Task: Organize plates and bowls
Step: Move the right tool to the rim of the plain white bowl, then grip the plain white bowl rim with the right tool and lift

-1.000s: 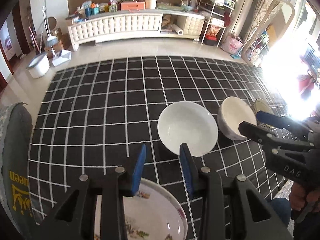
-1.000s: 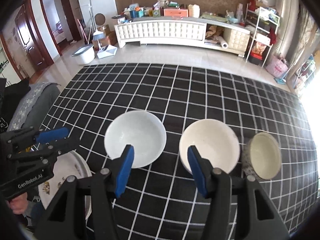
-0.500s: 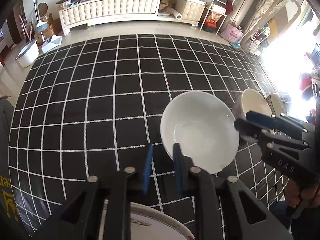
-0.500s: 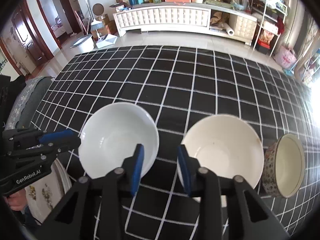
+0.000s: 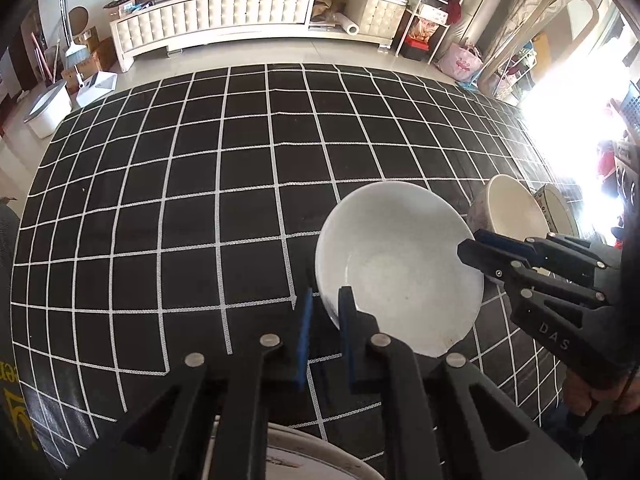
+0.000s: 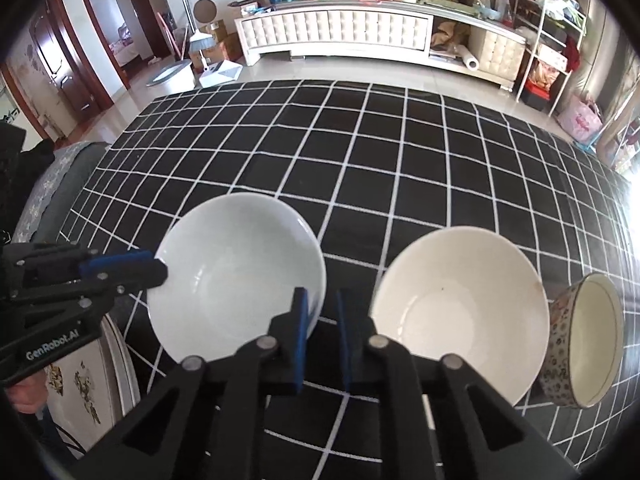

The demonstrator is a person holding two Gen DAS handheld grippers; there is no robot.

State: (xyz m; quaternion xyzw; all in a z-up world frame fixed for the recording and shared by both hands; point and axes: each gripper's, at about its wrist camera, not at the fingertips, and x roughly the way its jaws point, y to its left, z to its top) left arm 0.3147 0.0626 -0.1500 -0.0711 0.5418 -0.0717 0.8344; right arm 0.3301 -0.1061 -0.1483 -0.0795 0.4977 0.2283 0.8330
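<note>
A white bowl point(image 5: 400, 264) point(image 6: 240, 272) sits on the black checked cloth point(image 5: 160, 200). My left gripper point(image 5: 326, 292) point(image 6: 160, 266) has the bowl's left rim between its pads and its jaws are closing on it. At the opposite rim my right gripper point(image 6: 320, 292) point(image 5: 466, 246) has one pad inside the bowl and one outside, its jaws closing too. Right of it stand a cream bowl point(image 6: 456, 316) point(image 5: 512, 208) and a small patterned bowl point(image 6: 588, 340). A flowered plate point(image 6: 80, 384) point(image 5: 312, 456) lies near me on the left.
Beyond the cloth is pale tiled floor with a long white cabinet point(image 6: 340, 32) and a wire shelf point(image 6: 548, 32) at the far wall. A grey cushion point(image 6: 52, 184) borders the cloth's left edge. A hand point(image 5: 580, 396) holds the right gripper.
Both grippers came down toward the white bowl and their jaws narrowed from wide open to a slim gap, each around a rim of the bowl. The bowls have not shifted.
</note>
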